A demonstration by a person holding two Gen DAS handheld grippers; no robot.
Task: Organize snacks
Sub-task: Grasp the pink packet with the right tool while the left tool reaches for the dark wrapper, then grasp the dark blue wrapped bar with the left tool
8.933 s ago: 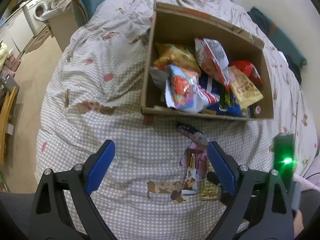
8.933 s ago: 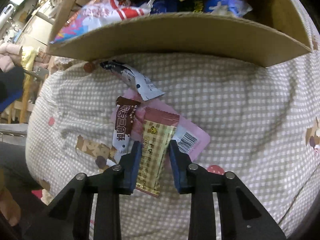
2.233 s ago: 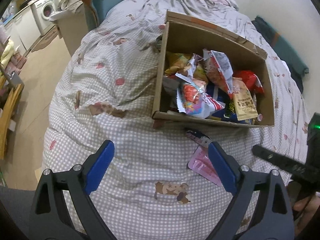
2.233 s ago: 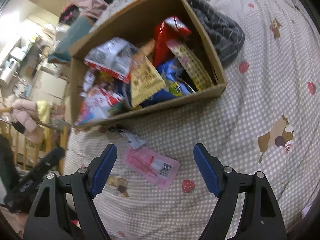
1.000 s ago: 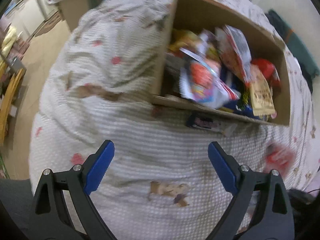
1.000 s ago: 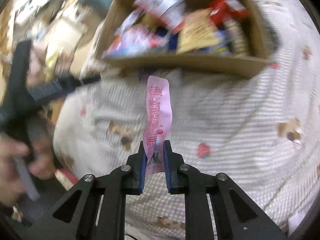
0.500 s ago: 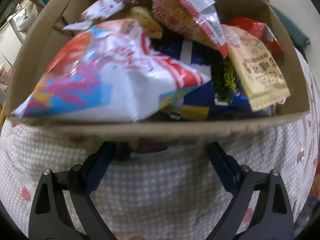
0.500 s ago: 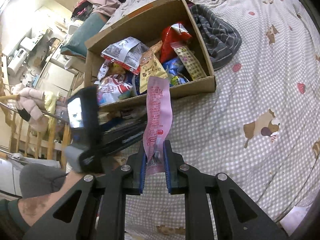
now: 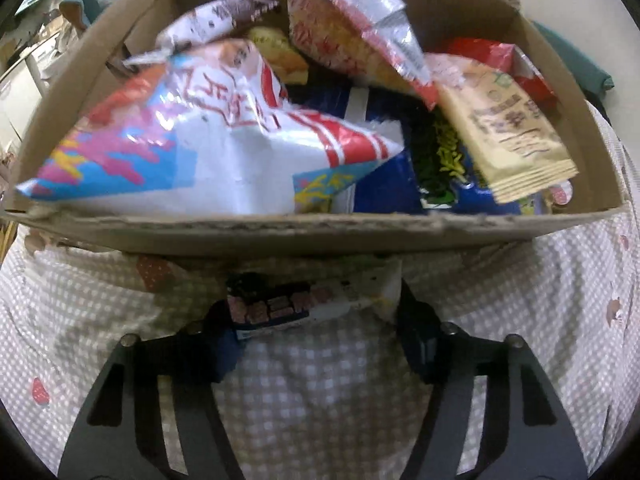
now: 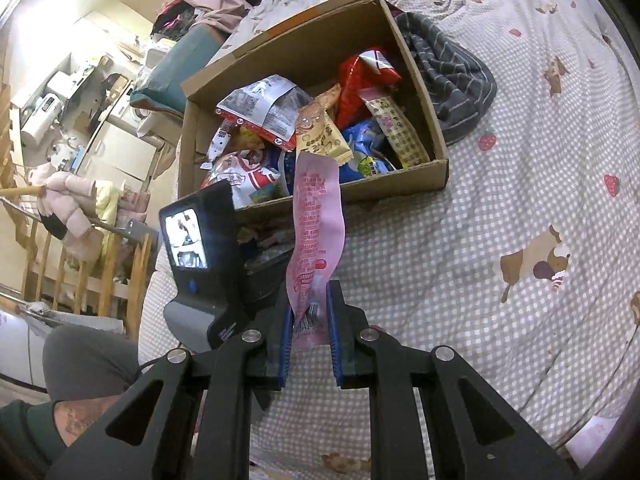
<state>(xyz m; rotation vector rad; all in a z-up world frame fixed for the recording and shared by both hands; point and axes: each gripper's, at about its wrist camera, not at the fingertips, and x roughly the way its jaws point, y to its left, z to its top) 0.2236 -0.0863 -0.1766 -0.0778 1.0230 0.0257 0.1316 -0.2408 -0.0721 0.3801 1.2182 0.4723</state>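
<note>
A cardboard box (image 9: pixel 320 232) stuffed with snack bags stands on the checked bed cover. Just in front of its near wall a small white and dark snack packet (image 9: pixel 280 308) lies crosswise on the cover. My left gripper (image 9: pixel 314 316) straddles it with jaws closing; the packet's two ends reach the fingers, with no visible squeeze. My right gripper (image 10: pixel 310 320) is shut on the lower end of a long pink packet (image 10: pixel 318 216), which stands up from the jaws, held above the bed short of the box (image 10: pixel 436 176). The left gripper's black body (image 10: pixel 200 264) shows at the left of the right wrist view.
A grey striped cloth (image 10: pixel 452 80) lies against the box's far right side. The person's grey trouser leg (image 10: pixel 88 360) is at the bed's edge. Beyond it are a wooden railing (image 10: pixel 92 276) and cluttered room furniture. The bed cover (image 10: pixel 520 208) stretches to the right of the box.
My left gripper came down and forward to the packet by the box's front wall, and its jaws narrowed around it. My right gripper keeps the pink packet pinched, with little movement.
</note>
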